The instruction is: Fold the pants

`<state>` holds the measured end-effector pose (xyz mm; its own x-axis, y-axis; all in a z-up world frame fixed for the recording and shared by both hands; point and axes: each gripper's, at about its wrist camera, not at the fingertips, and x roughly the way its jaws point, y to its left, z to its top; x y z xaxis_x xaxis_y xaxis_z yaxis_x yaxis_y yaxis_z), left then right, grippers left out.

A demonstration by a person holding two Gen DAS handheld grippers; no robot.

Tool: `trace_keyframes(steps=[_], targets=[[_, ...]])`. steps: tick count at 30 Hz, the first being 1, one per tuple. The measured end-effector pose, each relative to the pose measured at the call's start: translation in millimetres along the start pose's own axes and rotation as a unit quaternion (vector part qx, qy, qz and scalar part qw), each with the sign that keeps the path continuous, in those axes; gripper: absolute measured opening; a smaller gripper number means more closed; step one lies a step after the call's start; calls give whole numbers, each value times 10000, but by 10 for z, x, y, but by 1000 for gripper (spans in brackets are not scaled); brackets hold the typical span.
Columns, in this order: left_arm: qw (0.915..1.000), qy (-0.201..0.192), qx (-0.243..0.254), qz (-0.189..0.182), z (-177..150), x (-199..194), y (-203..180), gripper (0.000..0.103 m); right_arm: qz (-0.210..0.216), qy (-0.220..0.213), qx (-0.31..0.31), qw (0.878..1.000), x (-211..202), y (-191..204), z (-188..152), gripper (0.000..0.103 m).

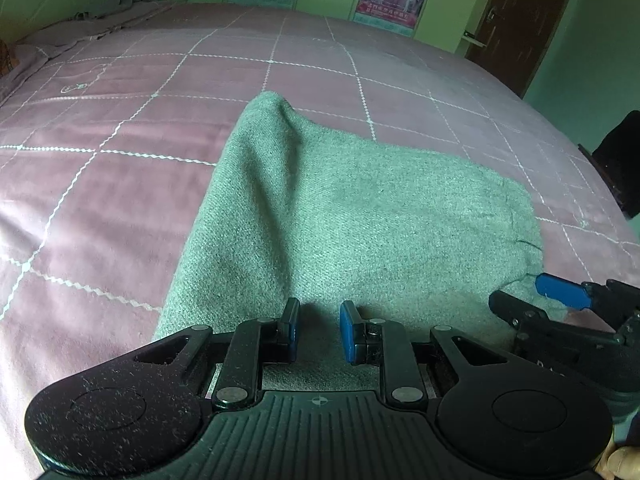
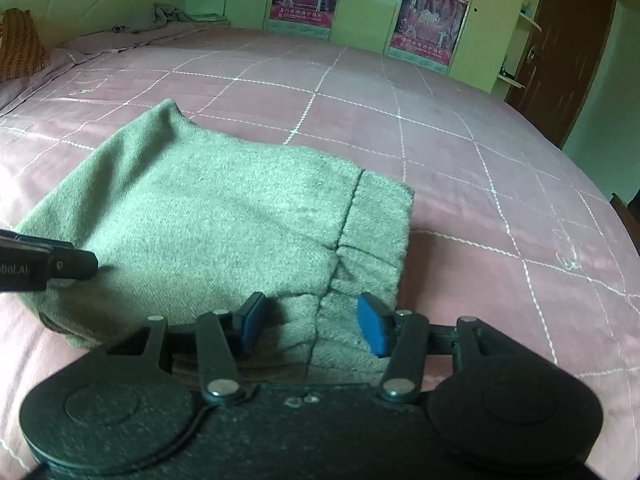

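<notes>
The grey-green pants (image 1: 352, 216) lie folded into a compact stack on the pink bed (image 1: 100, 200). My left gripper (image 1: 319, 334) is open, its blue pads just above the near edge of the stack, holding nothing. My right gripper (image 2: 310, 328) is open over the near right corner of the pants (image 2: 224, 224), where layered edges and a seam show. The right gripper also shows in the left wrist view (image 1: 560, 296) at the stack's right corner. The left gripper's tip shows in the right wrist view (image 2: 60, 266) at the stack's left side.
The bed cover (image 2: 480, 168) is pink with a white grid. A crumpled grey blanket (image 1: 124, 0) lies at the far left. Green cabinets with posters (image 2: 428, 20) stand behind the bed. A brown door (image 2: 568, 48) is at the right. A dark object (image 1: 620, 160) stands beside the bed's right edge.
</notes>
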<state>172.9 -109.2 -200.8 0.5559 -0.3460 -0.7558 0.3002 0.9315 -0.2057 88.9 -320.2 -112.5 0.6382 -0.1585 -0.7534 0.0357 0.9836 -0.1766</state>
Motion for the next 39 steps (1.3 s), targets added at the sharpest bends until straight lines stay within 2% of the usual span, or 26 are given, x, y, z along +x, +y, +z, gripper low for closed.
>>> trace_keyframes(steps=[14,18,19,22,24,26,28,30,32,34,39], targets=[[10000,38,13,-53,19,-113,26,22,62,-74,142,9999,-146,-18,-113,53],[9998,-174,77,12,64,-282,118,22,153,-129,230,9995,-226,-69,-116,57],[9998,-199,34,20,85,-307,156,22,177,-139,272,9994,-248,-90,-105,59],[9996,-244,-111,72,160,-340,247,22,181,-237,495,9983,-338,-171,-35,74],[9994,-280,-159,157,198,-330,271,22,244,-353,693,9967,-393,-233,18,72],[9992,-246,-216,219,219,-287,288,22,327,-396,793,9955,-410,-256,74,63],[9995,-67,-211,245,188,-195,298,22,266,-380,789,9958,-382,-248,82,59],[9996,103,-73,240,116,-104,280,22,184,-81,684,9975,-253,-235,31,59],[9993,28,187,317,80,-113,231,22,323,186,756,9964,-126,-262,-60,63],[9993,37,225,299,111,-133,231,22,404,97,922,9949,-167,-316,-92,64],[9997,67,-22,214,295,-153,356,22,480,-42,1035,9935,-259,-445,9,75]])
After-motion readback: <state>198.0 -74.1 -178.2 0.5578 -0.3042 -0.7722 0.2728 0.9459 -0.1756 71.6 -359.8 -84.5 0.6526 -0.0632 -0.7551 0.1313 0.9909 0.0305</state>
